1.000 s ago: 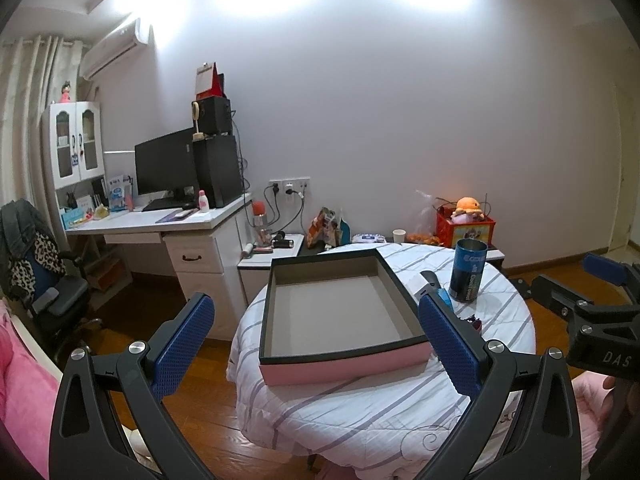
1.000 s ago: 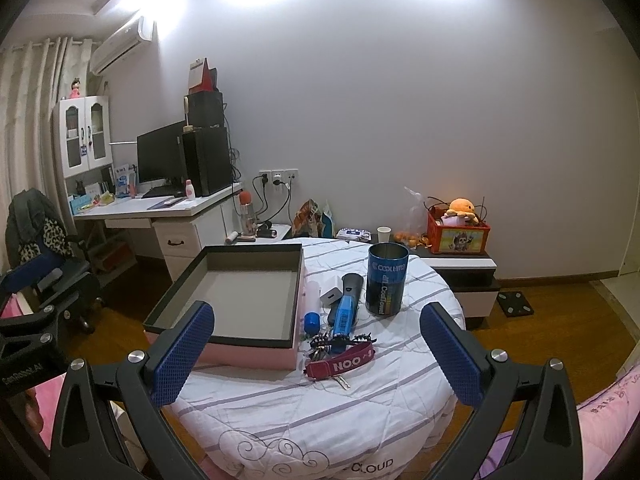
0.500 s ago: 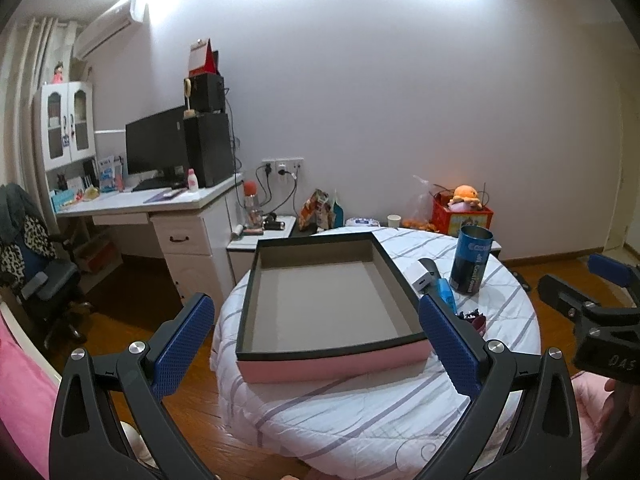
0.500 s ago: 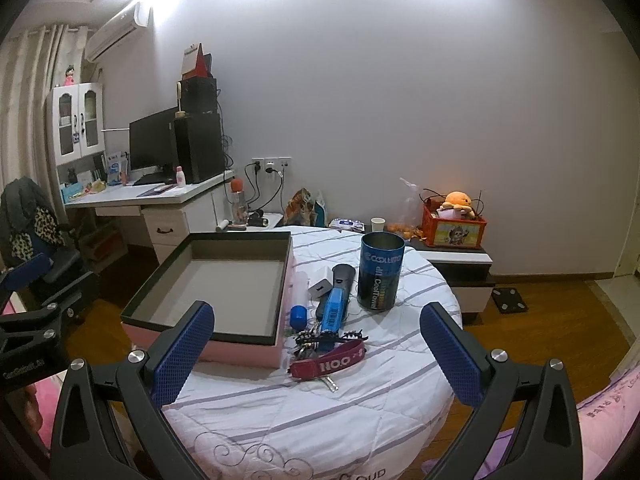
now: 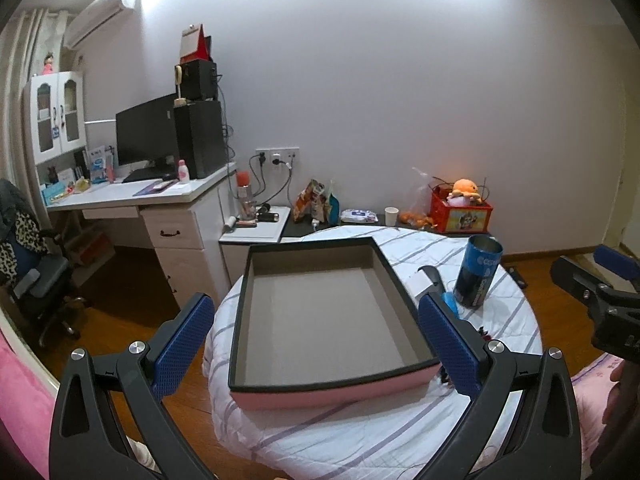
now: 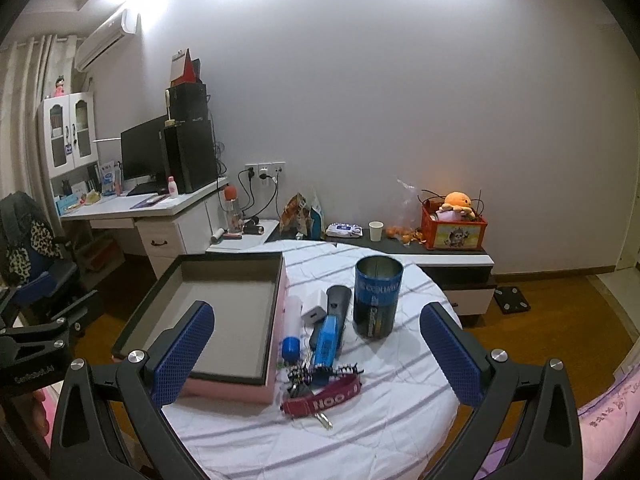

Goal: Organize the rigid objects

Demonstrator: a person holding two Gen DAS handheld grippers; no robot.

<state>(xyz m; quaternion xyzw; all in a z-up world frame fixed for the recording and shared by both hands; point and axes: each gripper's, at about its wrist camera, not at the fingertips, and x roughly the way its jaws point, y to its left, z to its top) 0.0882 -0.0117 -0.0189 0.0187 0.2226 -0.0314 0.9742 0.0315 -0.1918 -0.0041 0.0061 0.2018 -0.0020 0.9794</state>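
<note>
A shallow pink box (image 5: 332, 394) with a black rim and bare grey floor lies on the round table; it also shows in the right wrist view (image 6: 224, 390). Right of it lie a blue can (image 6: 377, 300), a white charger (image 6: 314, 308), a black-and-blue tool (image 6: 329, 334), a blue-capped tube (image 6: 292, 326), a hair claw (image 6: 320, 372) and keys on a red strap (image 6: 322, 396). My left gripper (image 5: 316, 346) is open, hovering before the box. My right gripper (image 6: 316, 354) is open, above the small items.
The table (image 6: 384, 420) has a white striped cloth. Behind it stand a low cabinet (image 6: 444, 256) with a red toy box (image 6: 454, 230), and a white desk (image 5: 160, 204) with a monitor. An office chair (image 5: 36, 276) stands at left. Wood floor surrounds the table.
Both grippers have moved closer to the table; the box and small items look larger. Both stay open and empty.
</note>
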